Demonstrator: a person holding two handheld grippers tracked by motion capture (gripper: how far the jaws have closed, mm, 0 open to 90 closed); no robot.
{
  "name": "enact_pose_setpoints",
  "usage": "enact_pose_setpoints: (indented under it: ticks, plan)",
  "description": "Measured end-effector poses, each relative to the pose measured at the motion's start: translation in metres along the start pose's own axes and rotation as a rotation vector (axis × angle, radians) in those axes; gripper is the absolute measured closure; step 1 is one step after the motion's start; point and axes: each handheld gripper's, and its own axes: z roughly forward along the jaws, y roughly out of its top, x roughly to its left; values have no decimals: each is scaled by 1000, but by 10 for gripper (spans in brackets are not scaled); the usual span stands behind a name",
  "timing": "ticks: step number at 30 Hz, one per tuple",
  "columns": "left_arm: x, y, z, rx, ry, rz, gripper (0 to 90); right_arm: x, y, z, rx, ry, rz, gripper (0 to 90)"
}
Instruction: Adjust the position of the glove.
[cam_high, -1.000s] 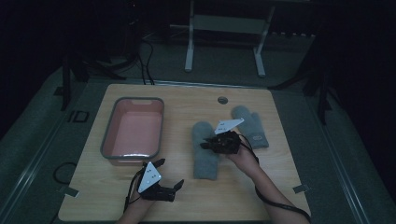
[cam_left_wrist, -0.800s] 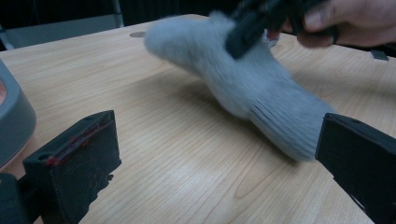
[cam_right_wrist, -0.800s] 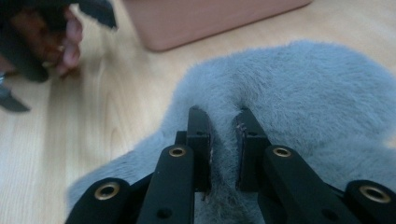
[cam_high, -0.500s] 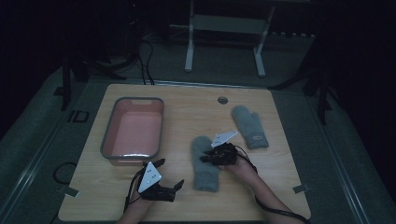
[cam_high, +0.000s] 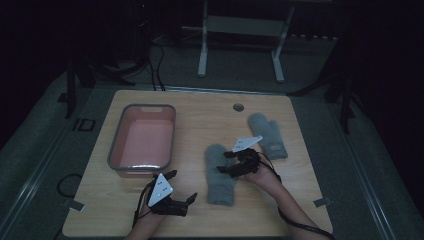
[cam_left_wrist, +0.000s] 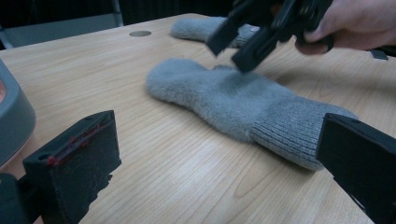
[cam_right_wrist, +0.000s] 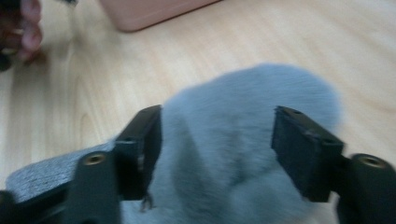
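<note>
A grey mitten lies flat on the wooden table, cuff toward the front edge. My right gripper hovers just over its upper part. Its jaws have just been opening and now stand wide apart, straddling the fuzzy mitten without pinching it; the right gripper looks open. A second grey mitten lies farther back to the right. My left gripper rests open near the front edge, its jaws aimed at the near mitten, with nothing between them.
A grey-rimmed pink tray sits at the left of the table, empty inside. A small round hole marks the table's far side. Dark floor, cables and a metal stand lie beyond the table.
My right gripper pulled the near mitten toward the front edge, away from the other mitten, then sank a little and opened, letting it go. The left gripper has stayed put.
</note>
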Motion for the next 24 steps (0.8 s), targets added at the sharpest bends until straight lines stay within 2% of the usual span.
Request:
enact_pose_setpoints:
  ticks: [3,4,5,7,9,12,15,18,21,22,23,24]
  plan:
    - [0,0,0,1,0,1,1,-7,2,-14,-28,-40,24,244]
    - [0,0,0,1,0,1,1,-9,2,-18,-29,-62,32,244]
    - [0,0,1,0,0,1,1,-12,1,-23,-33,-104,38,245]
    - [0,0,1,2,-2,-1,1,-22,0,-31,-27,-164,79,245]
    - [0,0,1,3,-2,-2,1,-33,-3,-40,-66,-197,117,254]
    - [0,0,1,2,-2,-2,1,-47,-6,-52,-74,-269,134,312]
    - [0,0,1,2,-2,-5,1,-64,-8,-63,-79,-329,178,312]
    - [0,-1,1,1,-4,-7,1,-77,-11,-73,-94,-386,196,330]
    - [0,-1,1,2,-4,-7,1,-92,-15,-80,-88,-437,235,332]
    - [0,-1,1,2,-4,-7,1,-98,-17,-83,-84,-445,258,362]
    - [0,-1,1,2,-4,-7,1,-104,-18,-85,-83,-435,287,396]
    - [0,-1,1,1,-4,-7,1,-108,-20,-87,-83,-442,318,400]
